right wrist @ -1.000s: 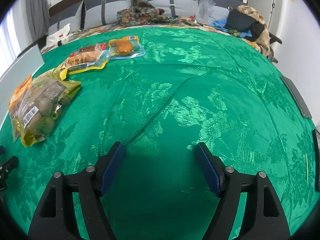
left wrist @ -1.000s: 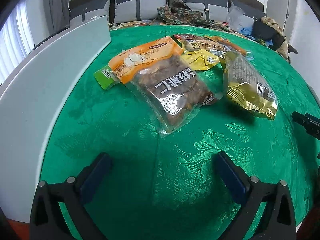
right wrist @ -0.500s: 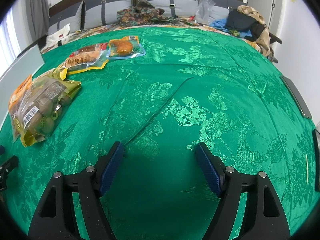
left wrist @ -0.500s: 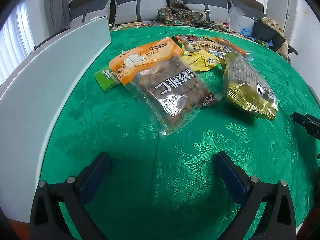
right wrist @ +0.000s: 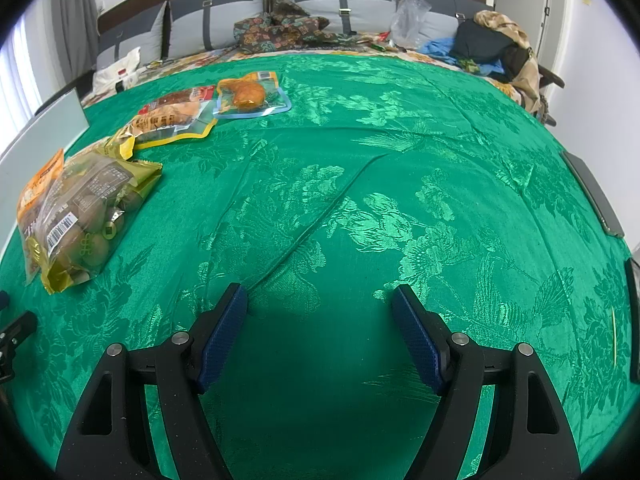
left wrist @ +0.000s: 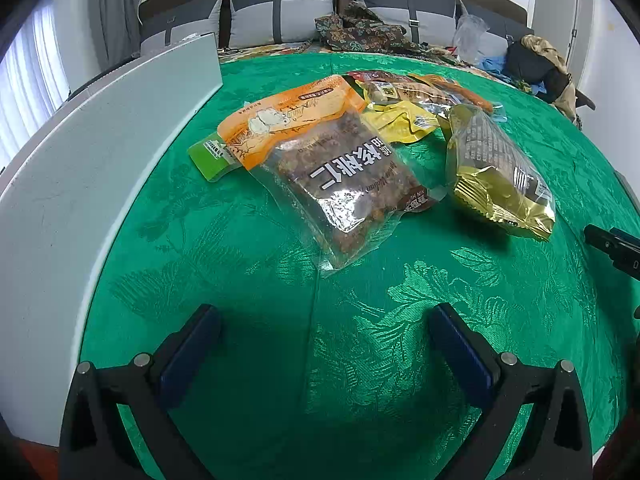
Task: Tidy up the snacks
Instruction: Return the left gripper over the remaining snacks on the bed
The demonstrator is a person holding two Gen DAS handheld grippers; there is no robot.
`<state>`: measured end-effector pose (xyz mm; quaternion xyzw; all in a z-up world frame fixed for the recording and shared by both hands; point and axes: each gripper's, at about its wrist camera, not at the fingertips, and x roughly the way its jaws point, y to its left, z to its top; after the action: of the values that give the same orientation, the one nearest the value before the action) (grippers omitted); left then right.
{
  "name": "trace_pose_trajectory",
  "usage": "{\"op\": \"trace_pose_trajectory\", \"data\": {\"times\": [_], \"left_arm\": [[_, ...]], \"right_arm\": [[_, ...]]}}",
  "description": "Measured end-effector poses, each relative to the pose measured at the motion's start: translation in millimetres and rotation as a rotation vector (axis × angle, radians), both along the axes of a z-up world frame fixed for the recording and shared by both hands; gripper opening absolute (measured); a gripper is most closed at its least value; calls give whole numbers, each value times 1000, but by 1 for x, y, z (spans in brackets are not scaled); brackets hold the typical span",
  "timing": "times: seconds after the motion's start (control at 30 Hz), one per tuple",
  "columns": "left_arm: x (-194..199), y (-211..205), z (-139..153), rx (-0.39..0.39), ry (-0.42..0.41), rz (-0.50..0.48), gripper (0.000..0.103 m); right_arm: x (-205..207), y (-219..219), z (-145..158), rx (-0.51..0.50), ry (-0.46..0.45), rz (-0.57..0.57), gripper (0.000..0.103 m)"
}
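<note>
From the left wrist view, the left gripper hangs above the green cloth that covers the bench, its blue-padded fingers spread wide with only bare cloth between them. Ahead lies a cluster of snack packs. The nearest is a clear bag with an orange top, filled with something brown and resting partly over a small green packet. To its right sits a gold foil bag, just beside it. Behind these lie a yellow packet and further red and orange packs, overlapping so that I cannot tell quite how many there are. A tall white panel stands along the left edge of the bench.

From the right wrist view, the right gripper is likewise wide open over empty cloth, holding nothing. The snacks all lie off to its left, well apart from the fingers: the gold bag nearest, showing round pieces through its clear face, then a yellow-edged pack, and farthest a blue-edged pouch with an orange-brown item inside. Grey cushions line the far wall.
</note>
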<state>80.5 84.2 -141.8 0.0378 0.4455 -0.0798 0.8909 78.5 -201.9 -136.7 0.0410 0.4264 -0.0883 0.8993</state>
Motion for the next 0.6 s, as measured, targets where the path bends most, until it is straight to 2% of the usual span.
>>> {"op": "trace_pose_trajectory", "data": {"times": [0.6], "left_arm": [[0,1,0,0,-1,0,103]], "right_arm": [[0,0,0,0,0,0,78]]}}
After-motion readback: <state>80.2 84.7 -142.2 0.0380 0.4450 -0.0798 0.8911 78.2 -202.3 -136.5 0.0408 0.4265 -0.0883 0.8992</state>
